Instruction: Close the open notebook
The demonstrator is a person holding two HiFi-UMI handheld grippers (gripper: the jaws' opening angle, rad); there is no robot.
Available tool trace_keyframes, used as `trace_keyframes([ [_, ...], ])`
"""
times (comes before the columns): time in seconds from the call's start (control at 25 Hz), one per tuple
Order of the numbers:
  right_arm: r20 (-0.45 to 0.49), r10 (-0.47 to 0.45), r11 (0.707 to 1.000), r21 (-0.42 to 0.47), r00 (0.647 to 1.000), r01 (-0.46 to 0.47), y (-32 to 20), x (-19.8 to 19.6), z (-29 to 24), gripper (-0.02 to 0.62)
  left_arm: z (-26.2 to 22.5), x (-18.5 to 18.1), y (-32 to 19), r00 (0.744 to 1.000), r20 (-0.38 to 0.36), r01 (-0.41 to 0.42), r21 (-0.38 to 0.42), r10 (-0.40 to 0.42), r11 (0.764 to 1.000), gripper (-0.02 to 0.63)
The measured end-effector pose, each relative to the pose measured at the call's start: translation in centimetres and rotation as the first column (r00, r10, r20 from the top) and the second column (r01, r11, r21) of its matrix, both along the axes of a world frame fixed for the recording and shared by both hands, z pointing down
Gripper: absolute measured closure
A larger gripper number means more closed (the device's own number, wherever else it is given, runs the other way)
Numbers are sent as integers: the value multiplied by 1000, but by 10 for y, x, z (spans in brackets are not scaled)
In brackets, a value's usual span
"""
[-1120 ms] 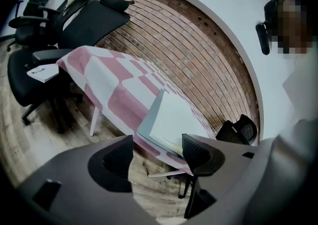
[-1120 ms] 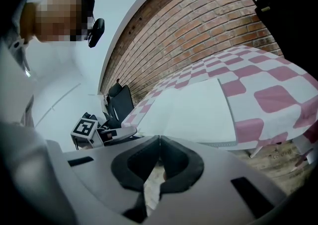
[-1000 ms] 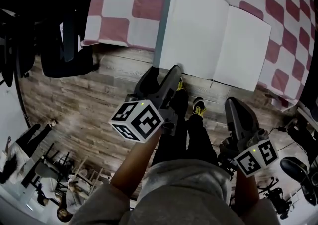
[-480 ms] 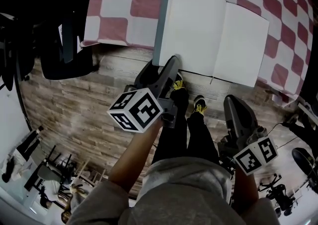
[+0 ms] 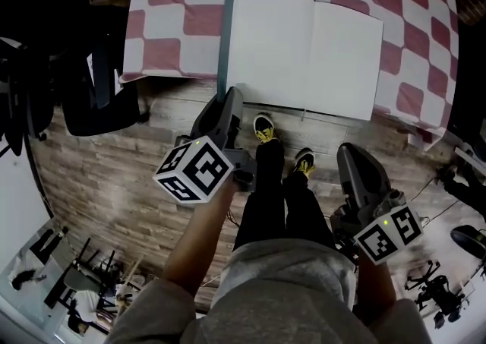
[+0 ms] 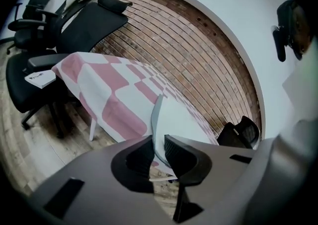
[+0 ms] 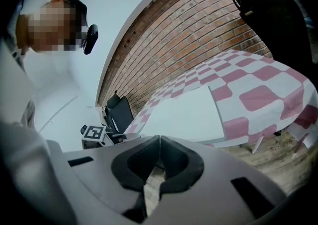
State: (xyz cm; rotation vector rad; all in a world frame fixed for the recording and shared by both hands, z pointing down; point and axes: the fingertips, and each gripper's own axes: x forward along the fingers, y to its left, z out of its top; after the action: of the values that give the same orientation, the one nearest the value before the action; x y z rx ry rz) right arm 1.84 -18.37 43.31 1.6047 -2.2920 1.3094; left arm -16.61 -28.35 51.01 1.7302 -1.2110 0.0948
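Note:
The open notebook lies white-paged on the checked tablecloth, its grey left cover showing along the left side. My left gripper is at the notebook's near left corner. In the left gripper view its jaws are closing, with the grey cover edge and the white page between them and the pads on it. My right gripper hangs short of the table, below the notebook's right page. It is shut with nothing in it, and the notebook lies ahead of it.
A black office chair stands left of the table, and more chairs are behind it. The person's legs and yellow-trimmed shoes stand on the wooden floor between the grippers. A brick wall runs behind the table.
The left jaws have gone from wide open to nearly closed at the notebook's near left corner. The right gripper has lifted slightly. The head view has shifted.

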Motion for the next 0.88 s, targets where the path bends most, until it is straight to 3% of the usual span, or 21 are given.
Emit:
trace_keyframes([
  [0.88, 4, 52, 995, 84, 999, -52, 19, 60, -25, 569, -57, 14, 1, 989, 145, -20, 141, -1, 990, 568],
])
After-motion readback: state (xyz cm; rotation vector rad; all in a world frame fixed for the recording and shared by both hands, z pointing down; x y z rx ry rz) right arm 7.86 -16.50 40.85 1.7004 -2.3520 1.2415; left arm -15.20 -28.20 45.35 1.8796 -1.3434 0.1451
